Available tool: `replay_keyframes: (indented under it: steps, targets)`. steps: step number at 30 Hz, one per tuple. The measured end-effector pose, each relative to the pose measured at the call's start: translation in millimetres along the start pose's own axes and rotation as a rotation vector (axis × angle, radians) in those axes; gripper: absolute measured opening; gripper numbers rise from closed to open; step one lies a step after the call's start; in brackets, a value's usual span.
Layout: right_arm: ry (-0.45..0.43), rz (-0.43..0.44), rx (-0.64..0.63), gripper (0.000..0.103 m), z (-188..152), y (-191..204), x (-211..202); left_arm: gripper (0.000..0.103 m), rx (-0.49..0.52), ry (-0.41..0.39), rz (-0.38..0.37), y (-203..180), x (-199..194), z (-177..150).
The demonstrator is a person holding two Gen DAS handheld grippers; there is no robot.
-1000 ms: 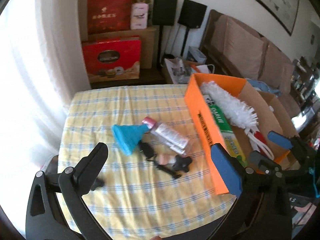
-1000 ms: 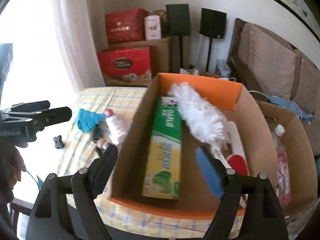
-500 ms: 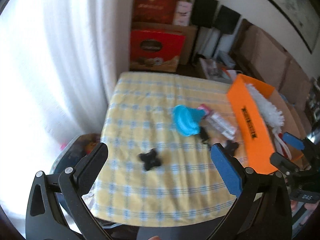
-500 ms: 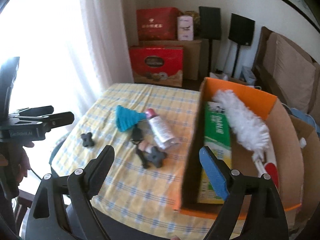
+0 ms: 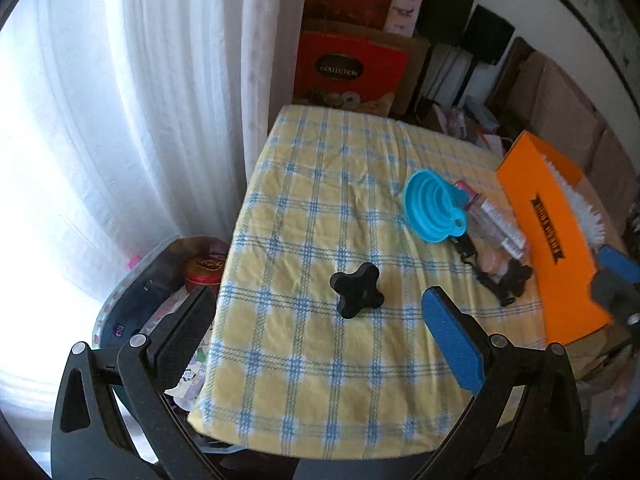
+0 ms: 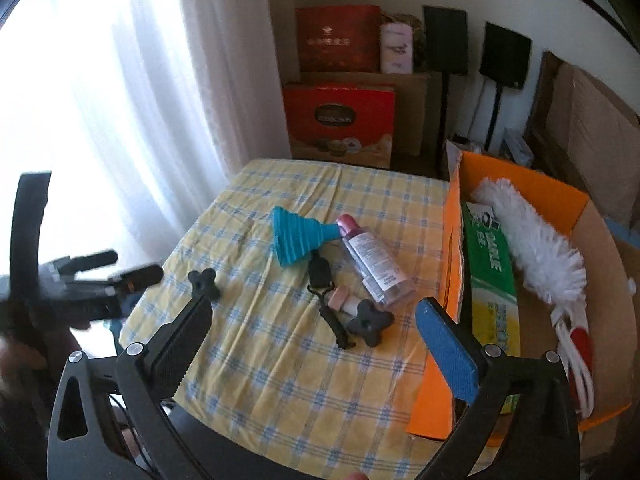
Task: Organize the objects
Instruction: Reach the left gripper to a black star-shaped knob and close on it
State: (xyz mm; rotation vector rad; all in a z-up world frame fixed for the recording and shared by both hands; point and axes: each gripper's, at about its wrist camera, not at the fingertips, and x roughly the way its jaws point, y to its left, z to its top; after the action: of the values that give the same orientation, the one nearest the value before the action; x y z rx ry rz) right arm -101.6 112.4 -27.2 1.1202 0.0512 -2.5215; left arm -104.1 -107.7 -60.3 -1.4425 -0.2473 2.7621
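A black star-shaped knob [image 5: 357,294] lies alone on the checked cloth, just ahead of my open left gripper [image 5: 316,308] and touching neither finger. The right wrist view shows that knob [image 6: 205,283] near the table's left edge, beside the left gripper [image 6: 100,276]. My right gripper [image 6: 314,312] hangs over the table's front with its jaws opening and nothing between them. Ahead of it lie a blue funnel [image 6: 296,236], a clear pink-capped bottle [image 6: 372,262], a black strap clip [image 6: 328,308] and a second knob [image 6: 370,322]. The orange box [image 6: 452,240] holds a green carton [image 6: 492,280] and a white duster [image 6: 532,236].
The table [image 5: 312,184] has a yellow and blue checked cloth. A white curtain [image 5: 160,120] hangs along its left side, with a bin holding a red tin [image 5: 202,274] below. Red gift boxes [image 6: 340,120], speakers and a sofa stand behind.
Both views have swung left, from the orange box to the cloth. My left gripper has come down close to the lone black knob. The right jaws stand wider apart.
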Motion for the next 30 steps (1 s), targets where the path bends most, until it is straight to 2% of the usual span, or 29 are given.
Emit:
replay_keyframes:
  steps: [4,12,17,21,26,30]
  targets:
    - [0.015,0.01,0.071,0.101,6.3,-8.0,6.0,0.102,0.01,0.007,0.022,-8.8,19.0,0.0]
    - [0.056,-0.07,0.119,0.068,3.6,-15.3,24.8,0.101,0.011,0.034,0.017,-18.7,43.9,1.0]
    - [0.066,-0.079,0.135,0.067,-2.5,-20.2,29.5,0.101,0.019,0.017,0.02,-18.7,41.1,-0.1]
    - [0.042,-0.091,0.123,0.066,0.7,-25.2,18.1,0.101,0.01,-0.012,-0.061,-23.7,26.9,1.1]
    - [0.01,-0.104,0.136,0.066,8.7,-36.6,0.3,0.101,0.068,-0.014,-0.155,-54.8,17.2,5.1]
    - [-0.007,-0.108,0.155,0.066,12.0,-46.9,-11.2,0.101,0.153,-0.012,-0.18,-91.6,16.6,3.7]
